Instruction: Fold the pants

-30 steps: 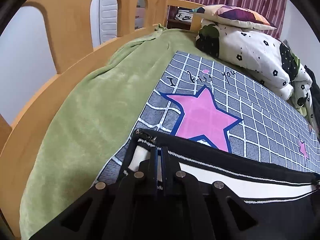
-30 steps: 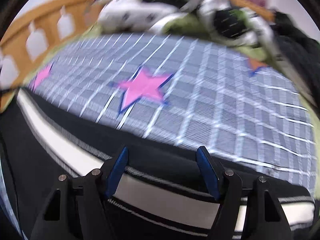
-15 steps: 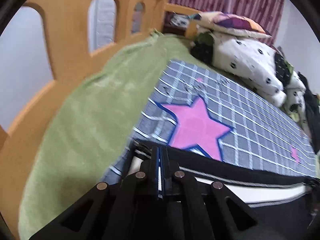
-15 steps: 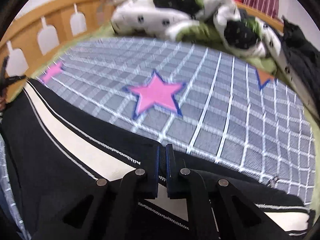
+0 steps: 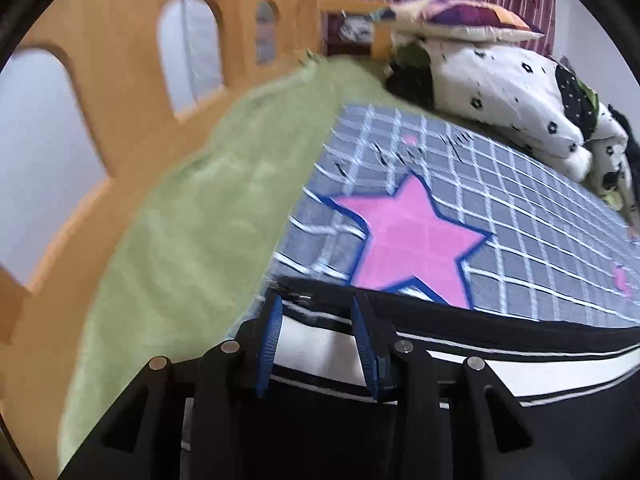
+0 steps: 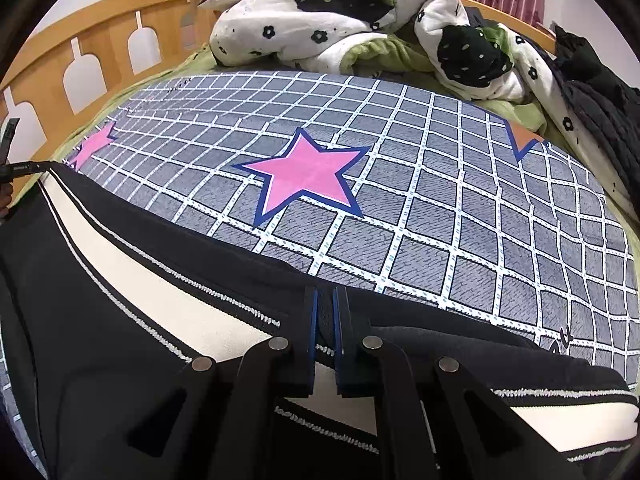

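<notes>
Black pants with a white side stripe (image 5: pixel 520 368) lie across the near part of a grey checked sheet with pink stars (image 5: pixel 500 208). My left gripper (image 5: pixel 318 300) is open, its blue-padded fingers spread over the pants' left end. In the right wrist view the pants (image 6: pixel 132 280) stretch from the left edge to the lower right. My right gripper (image 6: pixel 325 294) is shut on the pants' far edge, pinching the black fabric.
A green blanket (image 5: pixel 192 208) and a wooden bed rail (image 5: pixel 100 112) lie to the left. A white flowered quilt (image 6: pixel 360 28) and a pillow (image 5: pixel 460 20) are heaped at the head of the bed. Dark clothes (image 6: pixel 600 100) lie at the right.
My left gripper has opened and let go of the pants' end. My right gripper shut on the pants' edge half a second ago and stays shut.
</notes>
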A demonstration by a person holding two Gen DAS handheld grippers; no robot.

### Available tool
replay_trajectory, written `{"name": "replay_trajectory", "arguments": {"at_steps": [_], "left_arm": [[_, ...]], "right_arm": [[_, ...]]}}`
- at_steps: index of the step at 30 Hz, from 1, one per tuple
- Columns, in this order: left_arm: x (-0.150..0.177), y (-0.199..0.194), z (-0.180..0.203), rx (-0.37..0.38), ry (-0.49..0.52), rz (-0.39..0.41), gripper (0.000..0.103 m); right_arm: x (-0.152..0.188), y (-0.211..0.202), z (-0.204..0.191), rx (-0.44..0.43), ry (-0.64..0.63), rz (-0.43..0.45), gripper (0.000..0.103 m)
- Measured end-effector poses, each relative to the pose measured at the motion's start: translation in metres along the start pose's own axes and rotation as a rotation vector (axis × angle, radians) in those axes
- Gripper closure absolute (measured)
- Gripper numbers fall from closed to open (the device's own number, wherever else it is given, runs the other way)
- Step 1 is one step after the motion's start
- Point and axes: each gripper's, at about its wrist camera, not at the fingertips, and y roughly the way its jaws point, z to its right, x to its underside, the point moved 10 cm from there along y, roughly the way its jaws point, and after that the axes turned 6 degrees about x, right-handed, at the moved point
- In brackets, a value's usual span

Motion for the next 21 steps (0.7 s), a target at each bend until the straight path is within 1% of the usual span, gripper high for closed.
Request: {"name": "replay_trajectory", "arguments": {"at_steps": [1, 2, 3, 4, 5, 6, 7, 8, 9, 11, 13, 15, 18, 20, 21], "left_arm": [[-0.001, 0.000, -0.002, -0.011, 0.008, 0.009, 0.047], [0.000, 0.003, -0.002, -0.007, 0.011, 0.000, 0.036], [0.003, 0.011, -0.003, 0.000, 0.006, -0.030, 0.036], [0.006, 0.017, -0.004, 0.007, -0.002, -0.059, 0.042], [0.010, 0.025, -0.004, 0.028, -0.016, -0.086, 0.064], [0.013, 0.030, -0.005, 0.030, -0.026, -0.100, 0.072], [0.013, 0.030, -0.007, 0.019, -0.033, -0.094, 0.077], [0.011, 0.026, -0.006, 0.035, -0.031, -0.074, 0.083], [0.009, 0.021, -0.005, 0.044, -0.034, -0.051, 0.083], [-0.003, -0.003, -0.006, 0.075, -0.058, 0.039, 0.084], [-0.009, -0.009, -0.007, 0.073, -0.061, 0.063, 0.084], [-0.009, 0.003, -0.007, 0.060, -0.061, 0.043, 0.084], [0.001, 0.030, -0.011, 0.051, -0.101, -0.012, 0.084], [0.005, 0.035, -0.010, 0.038, -0.106, -0.011, 0.084], [0.004, 0.033, -0.008, 0.025, -0.091, -0.007, 0.083]], "right_arm": [[0.001, -0.001, 0.000, 0.003, -0.002, 0.001, 0.096], [0.002, -0.002, -0.001, 0.009, -0.007, 0.003, 0.096], [0.002, -0.003, -0.002, 0.012, -0.009, 0.004, 0.096], [0.001, -0.002, -0.001, 0.012, -0.003, 0.004, 0.096], [0.001, -0.001, 0.000, 0.008, 0.013, 0.004, 0.096], [0.001, 0.000, 0.001, 0.004, 0.025, 0.005, 0.096], [0.000, 0.000, 0.002, -0.001, 0.045, 0.008, 0.096], [0.001, 0.001, 0.003, -0.004, 0.062, 0.012, 0.096], [0.001, 0.000, 0.003, -0.006, 0.071, 0.016, 0.096], [0.001, -0.004, 0.004, -0.013, 0.096, 0.032, 0.097], [-0.006, -0.017, 0.005, -0.027, 0.113, 0.071, 0.097], [-0.011, -0.021, 0.006, -0.035, 0.119, 0.088, 0.097], [-0.007, 0.002, 0.008, -0.010, 0.111, 0.037, 0.097], [-0.002, 0.015, 0.009, -0.003, 0.123, 0.019, 0.097], [-0.002, 0.016, 0.010, -0.009, 0.134, 0.023, 0.096]]}}
